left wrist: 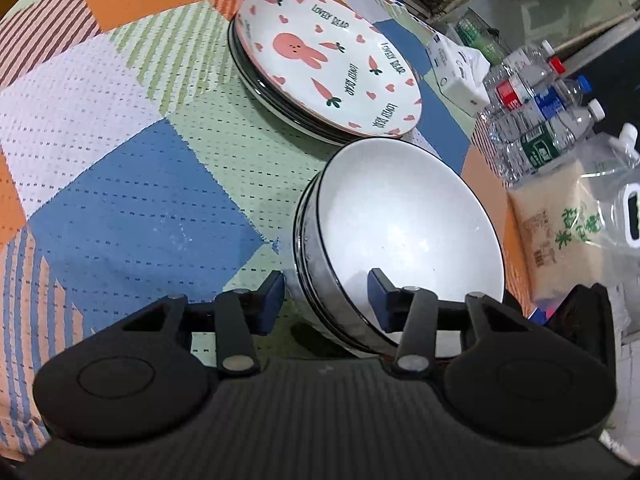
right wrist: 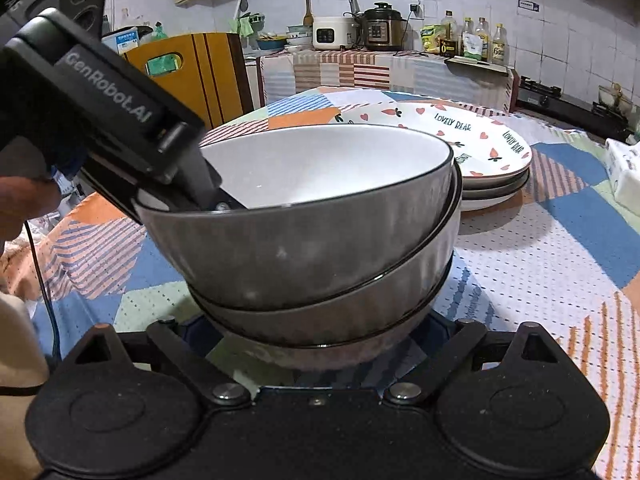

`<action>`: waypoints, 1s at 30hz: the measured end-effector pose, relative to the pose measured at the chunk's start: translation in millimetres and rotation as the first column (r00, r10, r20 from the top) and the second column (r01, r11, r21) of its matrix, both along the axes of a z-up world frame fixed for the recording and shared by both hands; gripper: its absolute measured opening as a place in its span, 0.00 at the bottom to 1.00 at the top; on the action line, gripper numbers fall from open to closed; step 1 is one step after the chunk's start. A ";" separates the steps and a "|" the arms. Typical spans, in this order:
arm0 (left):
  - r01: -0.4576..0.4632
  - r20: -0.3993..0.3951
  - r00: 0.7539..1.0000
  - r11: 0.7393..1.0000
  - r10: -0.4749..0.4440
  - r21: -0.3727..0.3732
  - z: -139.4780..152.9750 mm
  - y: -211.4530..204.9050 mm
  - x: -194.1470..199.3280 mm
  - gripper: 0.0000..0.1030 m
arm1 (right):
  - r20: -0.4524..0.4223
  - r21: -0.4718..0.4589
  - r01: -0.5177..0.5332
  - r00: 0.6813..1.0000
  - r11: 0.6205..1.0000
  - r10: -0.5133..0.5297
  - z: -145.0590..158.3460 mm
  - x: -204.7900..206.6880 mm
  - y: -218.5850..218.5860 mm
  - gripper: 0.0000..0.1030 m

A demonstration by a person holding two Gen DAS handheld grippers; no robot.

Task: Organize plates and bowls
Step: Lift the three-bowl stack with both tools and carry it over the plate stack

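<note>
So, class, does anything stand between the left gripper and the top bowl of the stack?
Nothing visible does. The left gripper already straddles the near rim of the top bowl, with one finger outside the wall and the other inside. The jaws stand wider than the wall, so they are not pressing on it.

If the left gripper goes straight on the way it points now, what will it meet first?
Most likely the top bowl: the left gripper straddles its near rim, one finger outside, the other inside. Pushed on, the rim would soon meet the gripper's body; depth is unclear.
</note>
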State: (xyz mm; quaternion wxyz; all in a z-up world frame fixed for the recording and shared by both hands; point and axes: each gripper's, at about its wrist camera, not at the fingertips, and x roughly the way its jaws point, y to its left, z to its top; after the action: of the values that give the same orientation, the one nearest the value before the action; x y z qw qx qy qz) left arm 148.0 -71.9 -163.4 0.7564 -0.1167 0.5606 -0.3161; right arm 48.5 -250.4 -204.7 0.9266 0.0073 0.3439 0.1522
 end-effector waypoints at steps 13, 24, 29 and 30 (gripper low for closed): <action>0.066 0.044 0.997 0.996 -0.069 0.062 14.0 -4.1 -15.7 0.40 | 0.010 0.001 0.015 1.000 1.000 -0.015 3.1 -13.6 4.5 0.94; 0.059 0.118 0.991 0.996 -0.066 0.063 59.6 -1.3 -10.1 0.40 | 0.096 -0.028 0.003 0.995 1.000 0.000 34.2 -5.8 3.7 0.93; 0.051 0.141 0.988 0.996 -0.060 0.070 92.8 -3.5 4.9 0.40 | 0.152 -0.044 -0.007 0.988 0.999 0.014 61.3 8.0 0.9 0.93; 0.047 0.138 0.989 0.996 -0.057 0.072 99.6 -4.4 10.0 0.40 | 0.156 -0.043 -0.008 0.988 0.999 0.014 65.7 10.5 0.1 0.93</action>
State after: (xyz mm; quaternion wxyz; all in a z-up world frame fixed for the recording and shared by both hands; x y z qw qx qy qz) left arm 157.9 -76.2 -63.8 0.7890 -0.0535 0.5194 -0.3239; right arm 59.0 -250.3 -139.0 0.9498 -0.0263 0.2732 0.1500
